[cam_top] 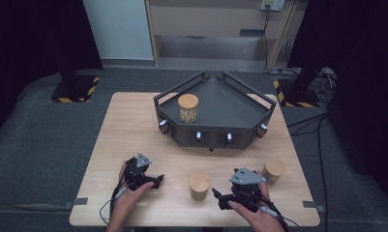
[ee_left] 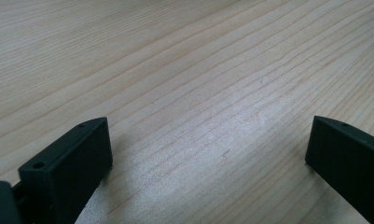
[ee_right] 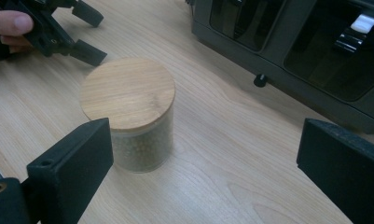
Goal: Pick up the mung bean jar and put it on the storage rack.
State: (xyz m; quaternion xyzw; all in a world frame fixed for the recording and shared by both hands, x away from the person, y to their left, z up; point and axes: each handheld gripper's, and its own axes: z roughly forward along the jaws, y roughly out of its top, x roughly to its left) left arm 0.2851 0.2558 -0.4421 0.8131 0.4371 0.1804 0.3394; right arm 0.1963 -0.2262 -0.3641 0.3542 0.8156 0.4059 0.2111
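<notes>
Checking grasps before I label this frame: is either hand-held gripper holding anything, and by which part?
Nothing is held. The left hand-held gripper and right hand-held gripper are both open; the middle jar stands free on the table.

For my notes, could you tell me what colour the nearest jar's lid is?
Light bamboo wood, clearest in the right gripper view.

floor: grey carpet (cam_top: 37, 145) | table: light wood (cam_top: 133, 121) | rear: pale cabinet (cam_top: 216, 29), possibly shelving | sides: dark

Cut off and hidden

The right gripper (cam_top: 224, 199) partly hides the jar (cam_top: 273, 170) behind it; the rack (ee_right: 287, 51) runs off the frame.
</notes>
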